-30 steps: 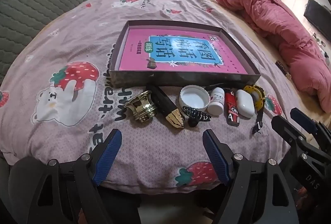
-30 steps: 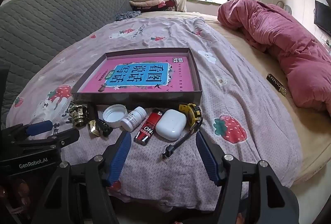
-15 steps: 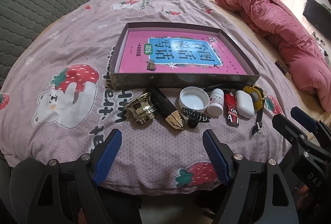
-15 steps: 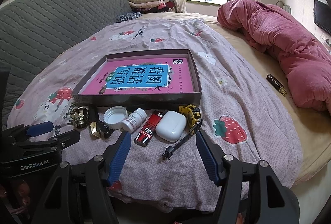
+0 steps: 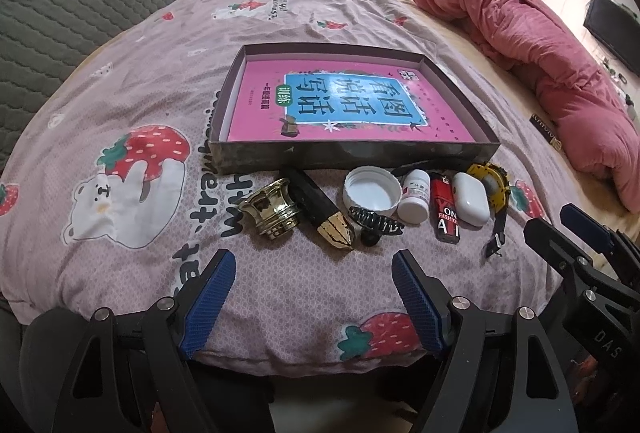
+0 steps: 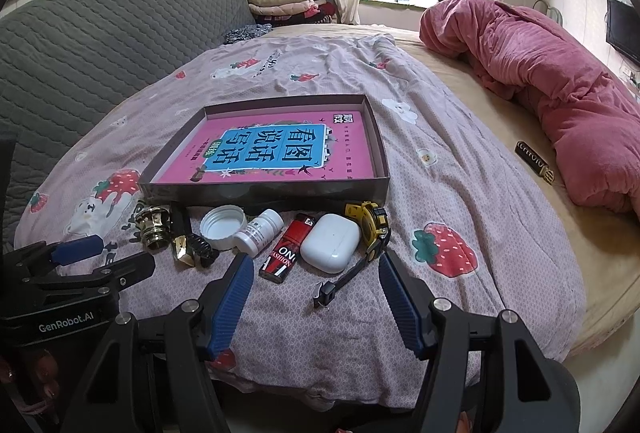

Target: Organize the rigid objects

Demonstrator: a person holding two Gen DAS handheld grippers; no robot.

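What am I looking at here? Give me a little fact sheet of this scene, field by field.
Setting: bed with a strawberry-print sheet
Container: shallow box with a pink book lying flat inside
Row in front of box, left to right: gold cap, black-and-gold piece, black hair clip, white lid, white pill bottle, red lighter, white earbud case, yellow tape measure
Left gripper: open, empty, short of the row
Right gripper: open, empty, near the tape measure's strap
Items moved into box: none yet
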